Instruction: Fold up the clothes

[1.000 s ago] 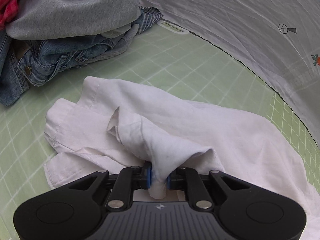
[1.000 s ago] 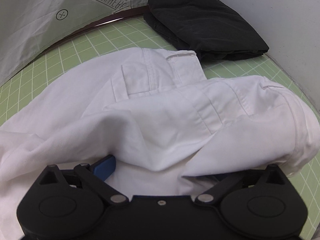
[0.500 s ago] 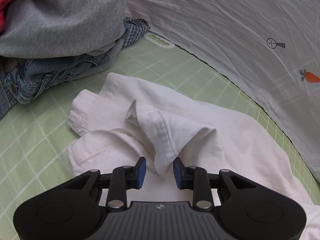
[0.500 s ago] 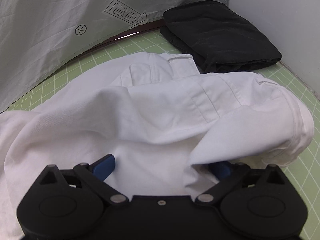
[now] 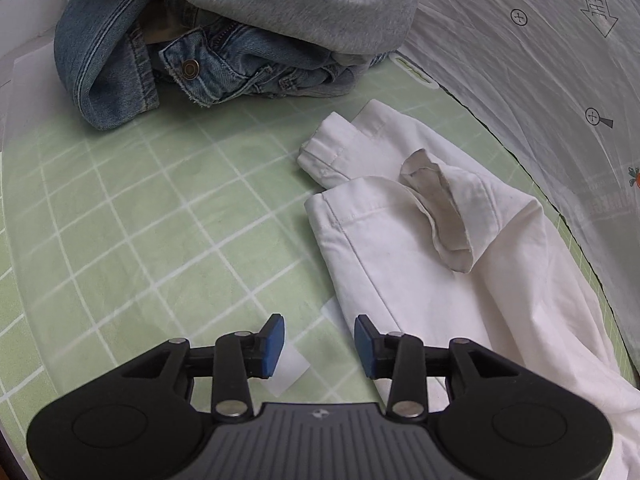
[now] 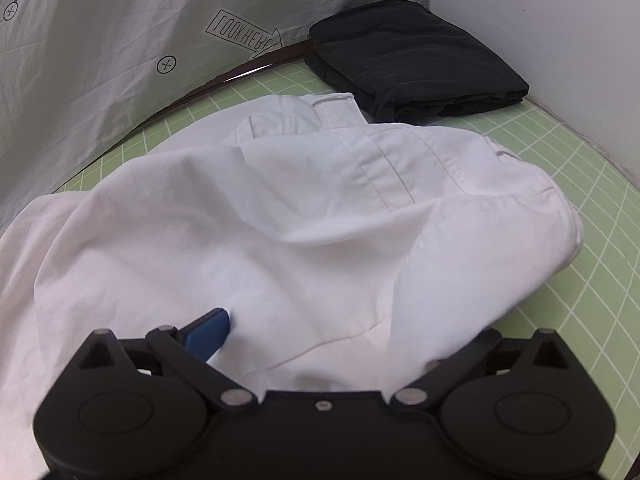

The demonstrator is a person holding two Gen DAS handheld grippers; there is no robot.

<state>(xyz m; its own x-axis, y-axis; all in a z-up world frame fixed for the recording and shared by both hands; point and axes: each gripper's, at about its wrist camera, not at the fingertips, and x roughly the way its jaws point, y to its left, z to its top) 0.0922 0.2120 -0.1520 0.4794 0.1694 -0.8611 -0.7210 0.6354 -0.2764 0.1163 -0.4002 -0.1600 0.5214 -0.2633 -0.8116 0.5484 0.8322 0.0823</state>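
Green gridded mat (image 5: 168, 216) covers the table, with a pale grey sheet (image 5: 532, 64) hanging along its far edge, printed with crosshair marks and a "look here" arrow. No box, basket or bin shows in either view; the clothes lie straight on the mat.

White trousers (image 5: 436, 264) are the garment being worked. In the left view their two hemmed legs (image 5: 340, 152) lie side by side, ends pointing toward the laundry pile, and a loose pocket lining (image 5: 444, 216) flops out on top. In the right view the trousers (image 6: 304, 216) bunch up in a rumpled mound with the belt loops showing at the far side.

The left gripper (image 5: 319, 340) hovers over bare mat just beside the trousers' near edge, its blue pads (image 5: 273, 342) well apart and holding nothing. The right gripper (image 6: 320, 344) is pushed into the cloth: one blue pad (image 6: 210, 330) shows on the left, the other is buried under the white fabric, the linkage arms are spread wide, so the fingers stand apart with cloth draped between them.

A pile of unfolded laundry sits at the far left corner: jeans (image 5: 132, 64) under a grey sweatshirt (image 5: 304, 0). A folded black garment (image 6: 416, 60) rests at the far right corner against the wall (image 6: 540, 8), just beyond the waistband.

Open mat lies to the left of the trousers and along the right edge.
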